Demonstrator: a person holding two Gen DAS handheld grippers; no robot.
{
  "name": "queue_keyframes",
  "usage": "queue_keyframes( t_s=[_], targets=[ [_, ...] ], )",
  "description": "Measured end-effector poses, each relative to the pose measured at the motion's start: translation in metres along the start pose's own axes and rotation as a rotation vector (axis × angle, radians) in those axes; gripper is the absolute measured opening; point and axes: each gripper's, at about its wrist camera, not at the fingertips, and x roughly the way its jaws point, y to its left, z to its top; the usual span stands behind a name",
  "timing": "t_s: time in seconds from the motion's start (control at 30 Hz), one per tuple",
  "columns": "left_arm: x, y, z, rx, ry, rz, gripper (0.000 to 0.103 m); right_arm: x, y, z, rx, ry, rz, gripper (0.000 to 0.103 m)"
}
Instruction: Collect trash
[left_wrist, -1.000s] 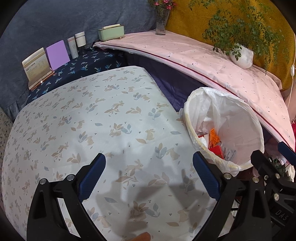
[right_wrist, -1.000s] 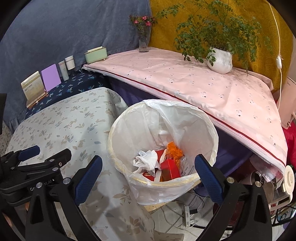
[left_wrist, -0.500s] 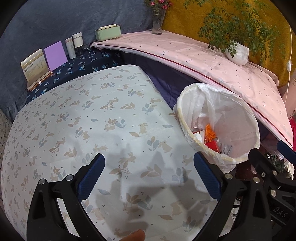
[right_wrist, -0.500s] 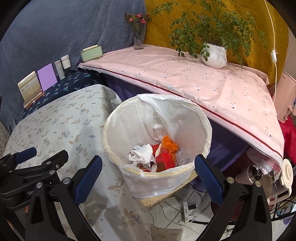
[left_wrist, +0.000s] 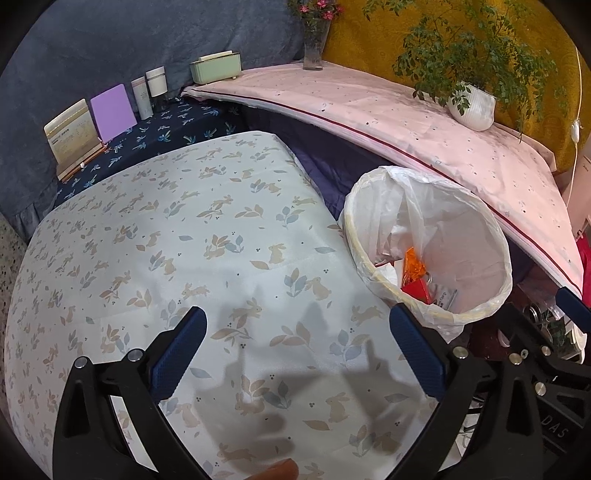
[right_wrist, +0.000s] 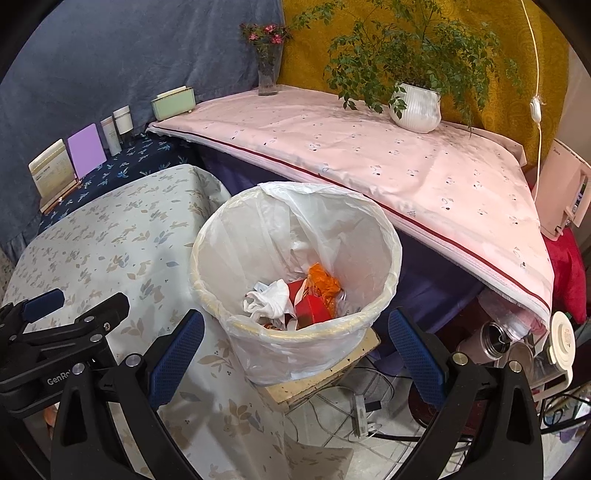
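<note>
- Both cams have pulled back & up from the bin (right_wrist: 295, 266) over the last sec; it sits smaller in the rt view now, w/ more floor and cables showing beneath it. In the left view the bin slid toward frame centre, further from the fingers.
- Left gripper (left_wrist: 295, 354): spread wide, nothing between the fingers; hovers over the rabbit-print cloth (left_wrist: 166, 240), bin off to its right and a bit ahead.
- Right gripper (right_wrist: 295, 354): also spread wide, empty; bin dead ahead, rim just past the fingertips. Nearer of the two to the bin.
- Trash (right_wrist: 295, 295) lies in the bin bottom: white crumpled tissue on the left, red box in the middle, orange wrapper behind it. No long axis worth aligning to; it's a heap.
- Bin stands on a low stool, btwn the cloth's right edge and the pink-covered shelf (right_wrist: 369, 162).
- Cloth left of the bin looks bare of litter in both views; the small orange-brown bit at the bottom edge of the left view can't be IDed.
- Judgement: collecting looks done or nearly so. If any piece is left, it would lie left of the bin, on the left gripper's side; drop-off would then be a sweep rightward to the bin mouth.
</note>
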Motion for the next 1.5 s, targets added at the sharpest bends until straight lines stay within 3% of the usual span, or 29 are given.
queue_keyframes(
  t_s=[1.5],
  targets=[
    [-0.0084,-0.0046,-0.0070,-0.019,-0.008,0.033,0.095,-0.0065,-0.0054,-0.0068,-0.010,-0.012,-0.022,0.096]
  ],
)
